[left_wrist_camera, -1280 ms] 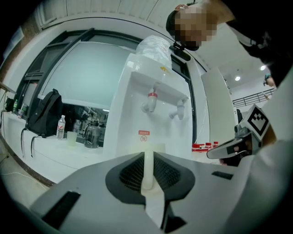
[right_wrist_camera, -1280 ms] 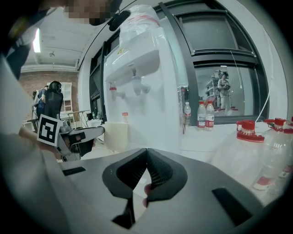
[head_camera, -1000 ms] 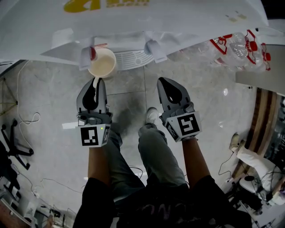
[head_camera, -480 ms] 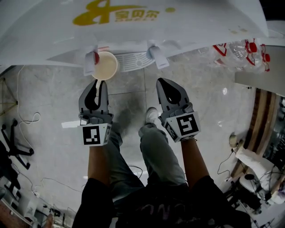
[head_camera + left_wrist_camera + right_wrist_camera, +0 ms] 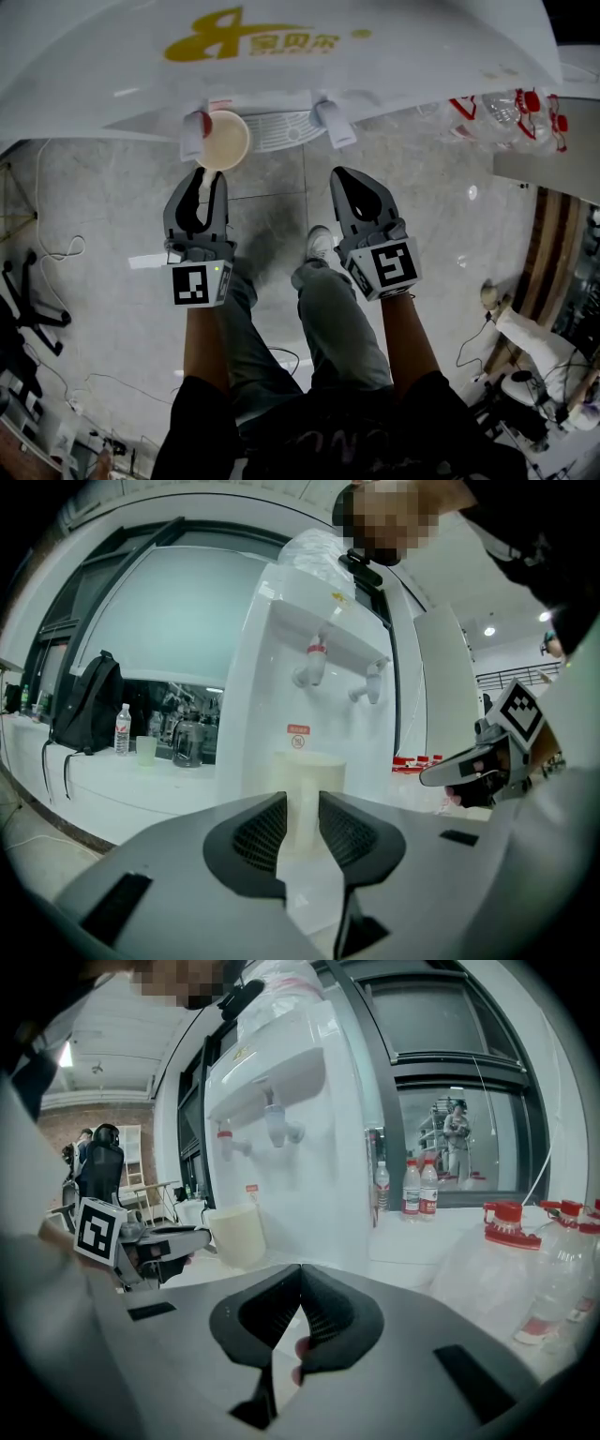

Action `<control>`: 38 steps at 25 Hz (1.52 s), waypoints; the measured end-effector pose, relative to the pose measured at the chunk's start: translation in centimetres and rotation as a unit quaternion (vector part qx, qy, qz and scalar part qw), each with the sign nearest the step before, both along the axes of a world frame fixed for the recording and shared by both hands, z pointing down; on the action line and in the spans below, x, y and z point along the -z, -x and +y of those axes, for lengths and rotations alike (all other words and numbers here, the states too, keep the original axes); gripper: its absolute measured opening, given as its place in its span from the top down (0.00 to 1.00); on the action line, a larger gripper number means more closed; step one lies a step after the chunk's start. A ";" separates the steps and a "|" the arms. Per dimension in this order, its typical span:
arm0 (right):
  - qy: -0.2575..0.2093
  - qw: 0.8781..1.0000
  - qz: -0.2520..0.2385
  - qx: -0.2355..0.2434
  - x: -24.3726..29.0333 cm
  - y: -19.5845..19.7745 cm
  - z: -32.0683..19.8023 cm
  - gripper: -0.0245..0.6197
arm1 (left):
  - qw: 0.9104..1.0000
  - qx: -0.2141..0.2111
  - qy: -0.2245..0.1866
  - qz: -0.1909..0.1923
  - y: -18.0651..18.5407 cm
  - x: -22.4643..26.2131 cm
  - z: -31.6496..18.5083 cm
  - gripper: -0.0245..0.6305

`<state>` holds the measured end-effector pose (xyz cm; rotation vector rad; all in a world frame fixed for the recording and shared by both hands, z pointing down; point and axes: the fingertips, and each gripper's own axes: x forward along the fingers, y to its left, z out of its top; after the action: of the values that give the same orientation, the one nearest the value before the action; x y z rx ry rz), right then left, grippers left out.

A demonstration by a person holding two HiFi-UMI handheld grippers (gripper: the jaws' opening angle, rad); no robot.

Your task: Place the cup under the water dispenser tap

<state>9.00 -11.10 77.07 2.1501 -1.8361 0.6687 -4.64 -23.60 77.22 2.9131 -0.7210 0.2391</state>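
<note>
A cream cup (image 5: 225, 141) stands on the drip tray (image 5: 281, 127) of the white water dispenser (image 5: 281, 56), right beside and under the red tap (image 5: 195, 127). My left gripper (image 5: 208, 172) reaches the cup from the near side. Its jaws have just been opening, and the cup's handle (image 5: 302, 817) stands between them with the pads off it. In the left gripper view the cup (image 5: 309, 771) rises just beyond the left gripper (image 5: 302, 803), below the red tap (image 5: 314, 663). My right gripper (image 5: 342, 173) hangs to the right, shut and empty (image 5: 300, 1269). The right gripper view has the cup (image 5: 236, 1235) at its left.
A second tap (image 5: 333, 120) sticks out to the right of the red one. Large water bottles with red caps (image 5: 506, 98) lie at the right of the dispenser. A black backpack (image 5: 84, 705) sits on a counter to the left. Cables trail over the tiled floor (image 5: 56, 248).
The left jaws stand a little wider around the cup's handle than before. The cup stays under the red tap, and neither hand has shifted.
</note>
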 end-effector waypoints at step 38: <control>-0.048 0.999 -0.001 -0.009 19.8 2.6 0.6 0.94 | 0.999 0.014 0.039 -0.012 2.7 19.7 4.0 0.86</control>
<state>6.35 -10.47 57.30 2.2301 -1.8888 0.5985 -7.31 -19.55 57.56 2.8289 -0.7386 0.2935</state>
